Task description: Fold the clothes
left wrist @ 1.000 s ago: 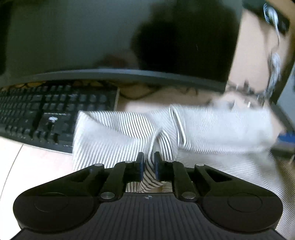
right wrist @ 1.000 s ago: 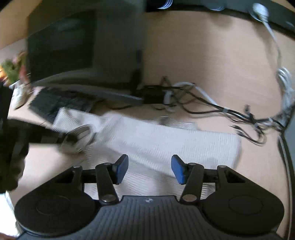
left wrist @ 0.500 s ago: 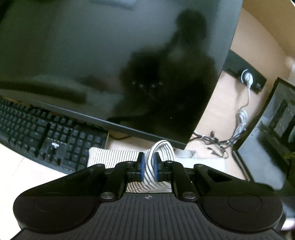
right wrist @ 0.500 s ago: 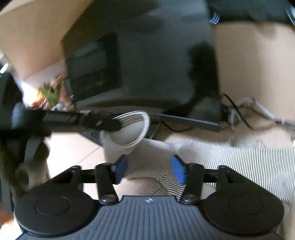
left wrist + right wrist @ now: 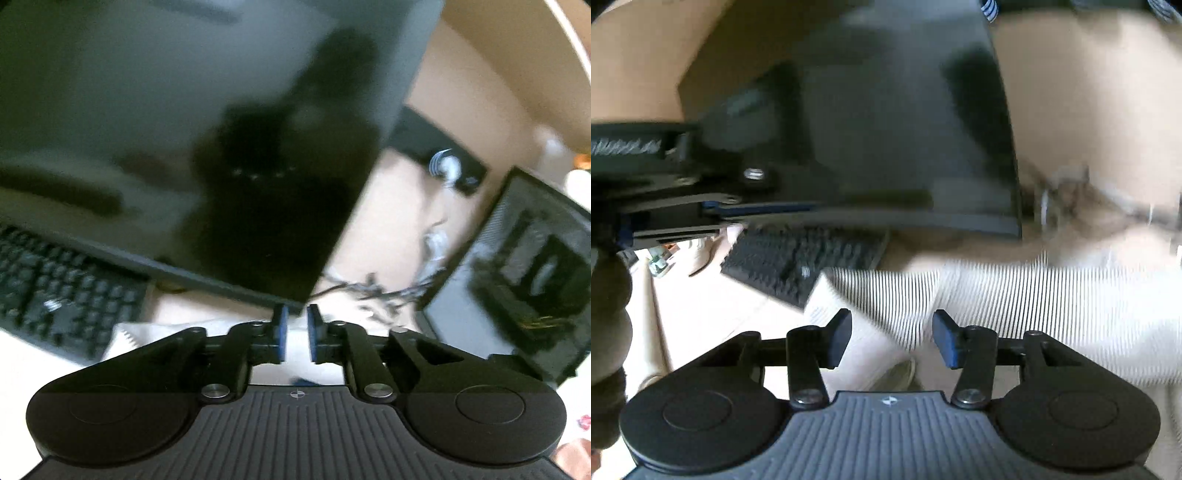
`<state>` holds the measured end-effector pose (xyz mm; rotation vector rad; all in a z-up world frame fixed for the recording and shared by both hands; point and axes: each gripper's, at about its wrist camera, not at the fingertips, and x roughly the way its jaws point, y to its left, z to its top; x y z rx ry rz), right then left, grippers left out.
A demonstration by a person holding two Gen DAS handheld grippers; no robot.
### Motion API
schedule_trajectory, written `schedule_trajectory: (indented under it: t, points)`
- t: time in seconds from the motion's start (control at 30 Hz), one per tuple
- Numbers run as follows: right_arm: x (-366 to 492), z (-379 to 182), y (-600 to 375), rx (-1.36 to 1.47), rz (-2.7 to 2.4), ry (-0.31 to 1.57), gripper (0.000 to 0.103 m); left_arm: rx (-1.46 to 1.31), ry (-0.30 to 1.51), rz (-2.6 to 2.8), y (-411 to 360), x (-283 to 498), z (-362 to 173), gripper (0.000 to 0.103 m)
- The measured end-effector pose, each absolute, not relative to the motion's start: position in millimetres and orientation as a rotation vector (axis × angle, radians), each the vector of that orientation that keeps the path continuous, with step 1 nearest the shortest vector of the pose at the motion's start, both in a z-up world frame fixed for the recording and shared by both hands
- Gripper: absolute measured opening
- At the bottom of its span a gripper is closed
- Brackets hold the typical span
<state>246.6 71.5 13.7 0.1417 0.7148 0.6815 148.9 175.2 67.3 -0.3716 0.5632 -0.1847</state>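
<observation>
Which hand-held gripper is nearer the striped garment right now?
Right. The right hand-held gripper is open just above the striped garment; the left hand-held gripper is raised off to its side.

Desk clutter behind the work area

A large dark monitor (image 5: 177, 140) stands over a black keyboard (image 5: 62, 291); to its right a tangle of cables (image 5: 373, 291) lies on the tan desk (image 5: 399, 221), beside a second screen (image 5: 517, 273).

White, finely striped garment (image 5: 1015, 306), rumpled on the desk beside the keyboard.
</observation>
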Motion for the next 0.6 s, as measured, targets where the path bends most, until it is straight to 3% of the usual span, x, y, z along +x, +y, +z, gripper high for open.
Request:
schedule_trajectory:
  t: [0.1, 0.23, 0.3, 0.37, 0.43, 0.6]
  points:
    - [251, -11, 78, 0.180, 0.670, 0.850, 0.050, -0.410, 0.612, -0.143, 187, 145, 55, 0.024]
    - [249, -36, 106, 0.179, 0.691, 0.946, 0.045, -0.428, 0.643, -0.088, 198, 136, 49, 0.045]
    - [245, -37, 118, 0.136, 0.702, 0.927, 0.018, -0.434, 0.648, -0.065, 205, 132, 49, 0.055]
    - [243, -31, 121, 0.119, 0.708, 0.891, 0.006, -0.445, 0.646, -0.049, 213, 129, 49, 0.060]
    - [243, -18, 115, 0.132, 0.711, 0.837, 0.006, -0.463, 0.640, -0.038, 219, 129, 49, 0.073]
    - [241, 39, 65, 0.144, 0.660, 0.652, 0.005, -0.504, 0.644, -0.053, 217, 141, 47, 0.081]
